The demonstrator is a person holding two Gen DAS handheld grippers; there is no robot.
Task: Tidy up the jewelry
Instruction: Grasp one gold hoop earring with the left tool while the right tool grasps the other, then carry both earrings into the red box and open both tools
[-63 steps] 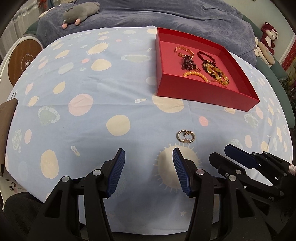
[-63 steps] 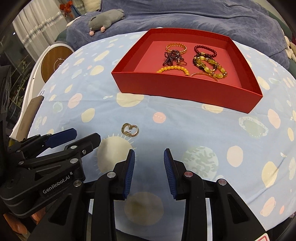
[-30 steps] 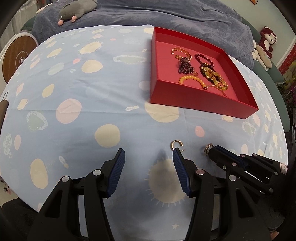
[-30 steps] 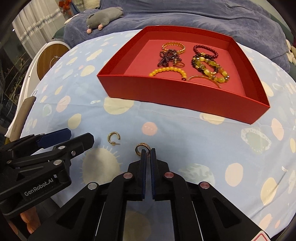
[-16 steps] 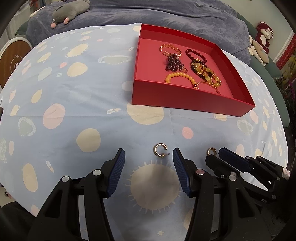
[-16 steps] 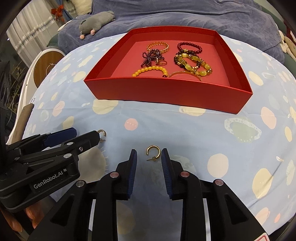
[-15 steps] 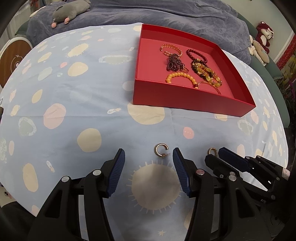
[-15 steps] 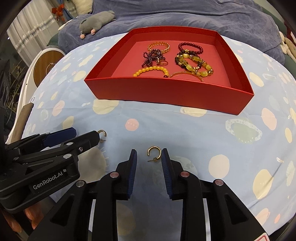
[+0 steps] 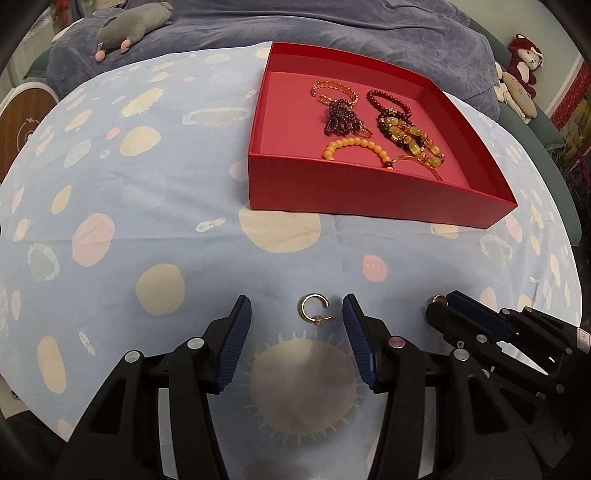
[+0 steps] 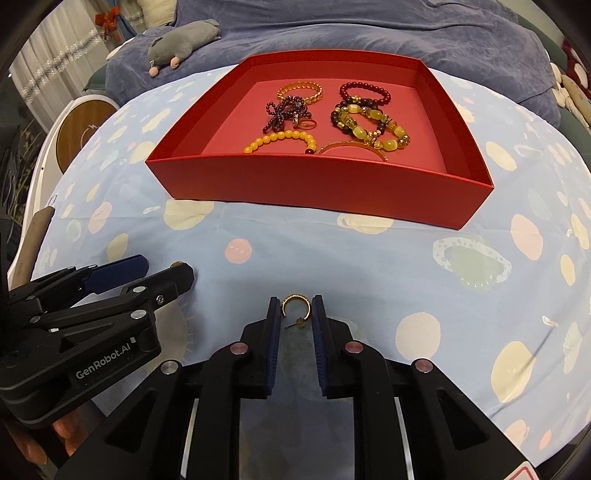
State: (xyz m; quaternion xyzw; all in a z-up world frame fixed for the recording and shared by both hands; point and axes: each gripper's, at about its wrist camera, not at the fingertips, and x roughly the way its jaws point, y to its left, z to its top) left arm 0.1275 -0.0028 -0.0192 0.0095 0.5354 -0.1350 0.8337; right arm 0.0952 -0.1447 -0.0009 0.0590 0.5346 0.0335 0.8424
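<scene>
Two gold earrings lie on the dotted cloth (image 9: pixel 155 206), in front of the red box (image 10: pixel 317 184). The left earring (image 9: pixel 314 308) is an open hoop with a small post; it lies between the pads of the left gripper (image 9: pixel 297 325), whose jaws have just closed a little but stand apart and do not touch it. The right earring (image 10: pixel 296 304) sits between the pads of the right gripper (image 10: pixel 294 314), whose jaws have just been closing; the hoop's sides seem to touch both pads, though I cannot tell if it is really pressed (from the left wrist view only a small piece of it shows at the gripper tip). In the right wrist view the left earring is almost hidden behind the left gripper. In the box lie several bracelets (image 9: pixel 373 122), partly tangled, and its near wall cuts off the lowest ones. Behind the cloth is a blue blanket (image 9: pixel 332 26) with a grey plush toy (image 9: pixel 129 27).
</scene>
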